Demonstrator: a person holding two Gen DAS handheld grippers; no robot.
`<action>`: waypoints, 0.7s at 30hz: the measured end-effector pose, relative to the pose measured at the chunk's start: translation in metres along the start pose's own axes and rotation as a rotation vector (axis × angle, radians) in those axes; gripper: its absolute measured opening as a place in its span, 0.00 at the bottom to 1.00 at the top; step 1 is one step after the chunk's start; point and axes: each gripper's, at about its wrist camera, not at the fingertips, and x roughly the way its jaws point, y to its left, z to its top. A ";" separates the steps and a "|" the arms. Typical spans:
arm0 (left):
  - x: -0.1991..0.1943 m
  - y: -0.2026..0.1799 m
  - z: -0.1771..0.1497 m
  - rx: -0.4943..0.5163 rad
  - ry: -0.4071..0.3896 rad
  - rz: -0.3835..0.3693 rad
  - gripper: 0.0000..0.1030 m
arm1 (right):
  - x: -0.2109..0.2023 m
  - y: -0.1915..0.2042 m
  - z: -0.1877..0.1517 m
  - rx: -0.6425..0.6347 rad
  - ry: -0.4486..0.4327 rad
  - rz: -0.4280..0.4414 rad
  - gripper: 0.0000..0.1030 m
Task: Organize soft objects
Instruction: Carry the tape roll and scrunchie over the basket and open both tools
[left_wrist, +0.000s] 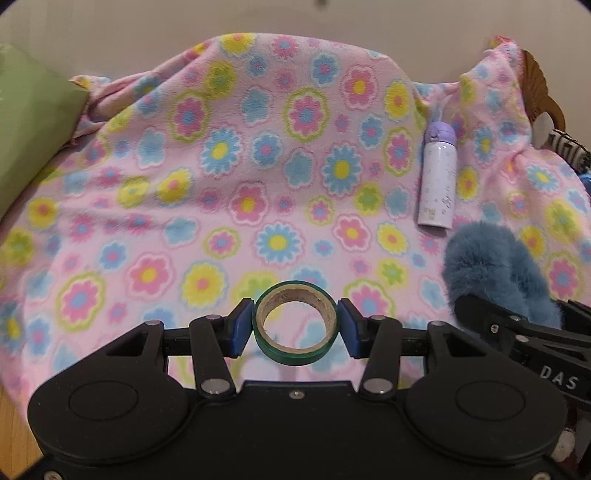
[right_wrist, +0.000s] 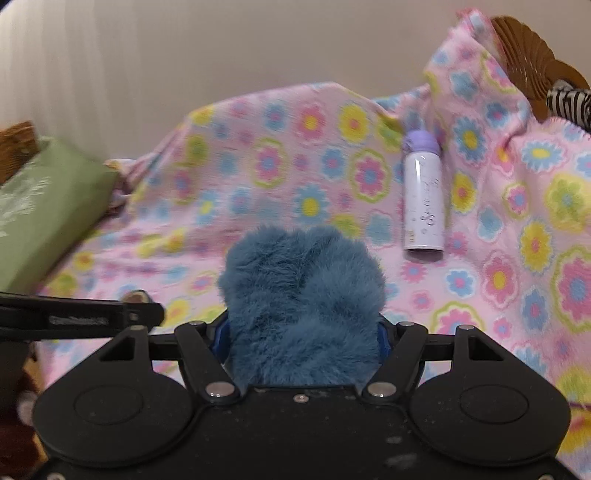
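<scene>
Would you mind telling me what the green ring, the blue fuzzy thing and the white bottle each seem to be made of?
Green ring: apparently a tape roll, glossy green plastic film wound on a matte brown cardboard core. Blue fuzzy thing: plush synthetic fur, long soft pile. White bottle: smooth and glossy, showing a bright streak of reflected light; metal or plastic, unclear, with a matte lilac cap.

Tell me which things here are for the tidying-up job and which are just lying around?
For the job:
blue fluffy thing, in the right gripper
green tape roll, in the left gripper

Just lying about:
white bottle
flowery blanket
green cushion
</scene>
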 end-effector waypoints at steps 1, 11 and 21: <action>-0.006 -0.002 -0.004 0.001 0.000 0.001 0.47 | -0.010 0.003 -0.003 0.000 -0.003 0.013 0.67; -0.065 -0.016 -0.064 -0.011 0.018 0.027 0.47 | -0.090 0.021 -0.054 0.039 0.020 0.105 0.68; -0.101 -0.024 -0.108 -0.024 -0.013 0.096 0.47 | -0.138 0.030 -0.102 0.074 0.050 0.075 0.68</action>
